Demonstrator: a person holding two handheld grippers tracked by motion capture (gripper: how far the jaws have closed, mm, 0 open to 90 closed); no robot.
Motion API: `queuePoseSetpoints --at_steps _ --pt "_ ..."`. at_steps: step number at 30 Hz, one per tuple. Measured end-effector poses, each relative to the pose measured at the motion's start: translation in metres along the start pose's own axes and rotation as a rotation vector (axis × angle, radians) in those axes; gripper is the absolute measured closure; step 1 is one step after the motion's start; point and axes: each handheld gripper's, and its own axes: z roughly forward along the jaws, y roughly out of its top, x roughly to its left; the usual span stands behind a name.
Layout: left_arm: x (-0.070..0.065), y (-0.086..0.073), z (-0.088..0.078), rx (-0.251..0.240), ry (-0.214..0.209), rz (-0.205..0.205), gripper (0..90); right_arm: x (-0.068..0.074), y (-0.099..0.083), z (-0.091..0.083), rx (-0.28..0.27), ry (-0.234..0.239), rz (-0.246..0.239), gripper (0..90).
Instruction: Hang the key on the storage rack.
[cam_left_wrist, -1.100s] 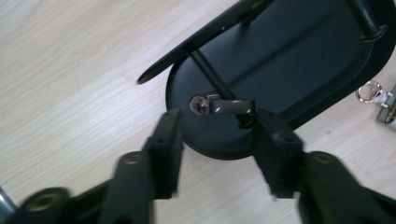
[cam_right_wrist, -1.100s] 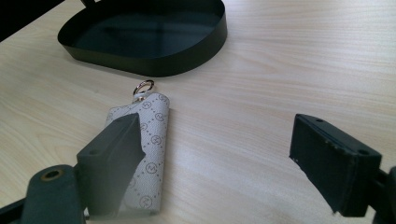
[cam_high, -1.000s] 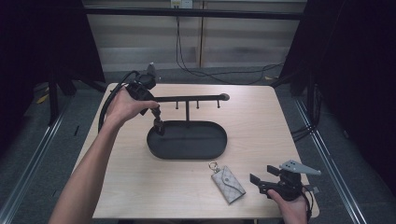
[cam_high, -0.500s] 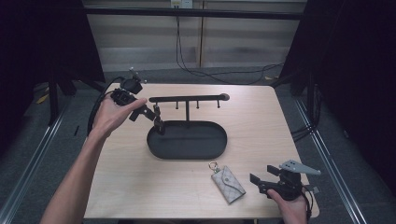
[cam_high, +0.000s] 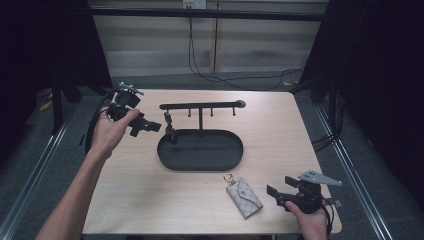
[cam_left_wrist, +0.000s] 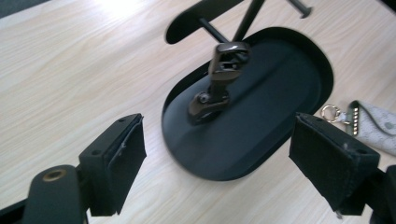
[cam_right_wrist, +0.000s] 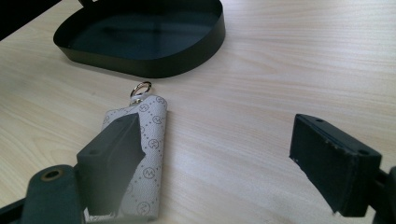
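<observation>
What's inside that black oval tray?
A dark metal clasp hangs from the rack's left peg, its lower end resting inside the tray. The floor around it looks bare. Whatever lies under the clasp's foot is hidden.

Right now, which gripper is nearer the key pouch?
Right. The right gripper sits just beside the key pouch at the table's near edge, jaws open. The left gripper is across the tray, by the stand.

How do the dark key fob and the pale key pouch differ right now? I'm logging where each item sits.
The key fob hangs from a peg of the black stand, over the tray; the key pouch lies flat on the table. The fob is dark and glossy, the pouch pale and patterned. Neither is gripped.
</observation>
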Motion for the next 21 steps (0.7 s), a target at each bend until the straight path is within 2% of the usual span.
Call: queuePoseSetpoints --at_steps 2,5,6,7,9,10,12,14,15,19,21 --pt "-0.003 -0.006 -0.002 -0.029 0.027 0.012 18.2 0.001 0.0 0.0 -0.002 0.0 -0.009 16.6" --pt "0.0 -0.018 -0.005 -0.063 0.022 0.005 18.2 0.001 0.0 -0.001 -0.005 -0.001 -0.003 16.6" --pt "-0.001 -0.022 -0.005 -0.064 0.031 -0.008 18.2 0.0 0.0 -0.001 -0.006 -0.002 -0.001 16.7" --pt "-0.002 -0.026 -0.005 -0.068 0.044 -0.003 18.2 0.0 0.0 -0.001 -0.005 -0.002 -0.001 16.6" --pt "-0.002 -0.033 -0.005 -0.073 0.036 -0.014 18.2 0.0 0.0 -0.001 -0.003 -0.002 -0.004 16.6" --pt "-0.002 -0.037 -0.004 -0.079 0.051 -0.016 18.2 0.0 0.0 0.0 -0.002 -0.001 -0.003 16.7" --pt "-0.001 -0.044 -0.005 -0.094 0.065 -0.041 18.2 0.0 0.0 -0.001 -0.007 0.0 0.0 16.6" --pt "0.0 -0.053 -0.004 -0.105 0.066 -0.053 18.2 0.0 -0.001 -0.001 -0.008 0.001 0.005 16.6" --pt "0.0 -0.055 -0.003 -0.098 0.057 -0.055 18.3 -0.001 -0.001 -0.001 -0.009 0.001 0.003 16.6" --pt "0.0 -0.07 -0.002 -0.13 0.027 -0.075 18.4 0.0 -0.001 -0.001 -0.008 0.0 -0.001 16.7" --pt "0.0 -0.075 -0.003 -0.133 0.027 -0.076 18.4 0.0 -0.001 -0.001 -0.007 -0.003 0.0 16.6"
